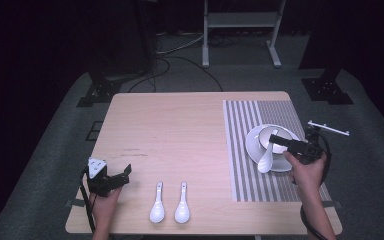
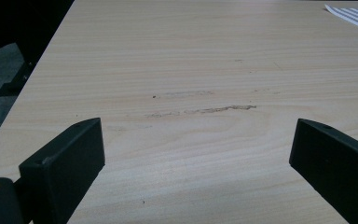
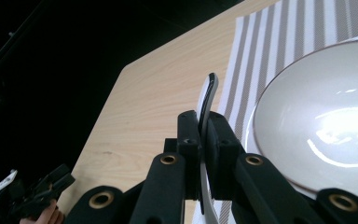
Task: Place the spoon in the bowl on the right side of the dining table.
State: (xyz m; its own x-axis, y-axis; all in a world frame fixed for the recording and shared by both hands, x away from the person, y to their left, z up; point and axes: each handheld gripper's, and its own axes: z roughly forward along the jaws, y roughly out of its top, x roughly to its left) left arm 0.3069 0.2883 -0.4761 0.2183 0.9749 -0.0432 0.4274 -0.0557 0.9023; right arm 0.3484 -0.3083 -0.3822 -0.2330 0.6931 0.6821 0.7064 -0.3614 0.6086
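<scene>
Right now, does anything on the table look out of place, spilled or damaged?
Nothing is spilled or broken. The table has a faint scuff mark near its middle. Two spoons lie on bare wood, off the striped mat, while the right claw holds a third spoon beside the bowl.

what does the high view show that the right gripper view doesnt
High view alone: two white ceramic spoons lying side by side near the table's front edge, and the white plate under the bowl. Right gripper view alone: the right gripper with its black jaws shut on a white ceramic spoon's handle. Both: the white brown-rimmed bowl, the grey-and-white striped placemat and the light wooden table.
</scene>
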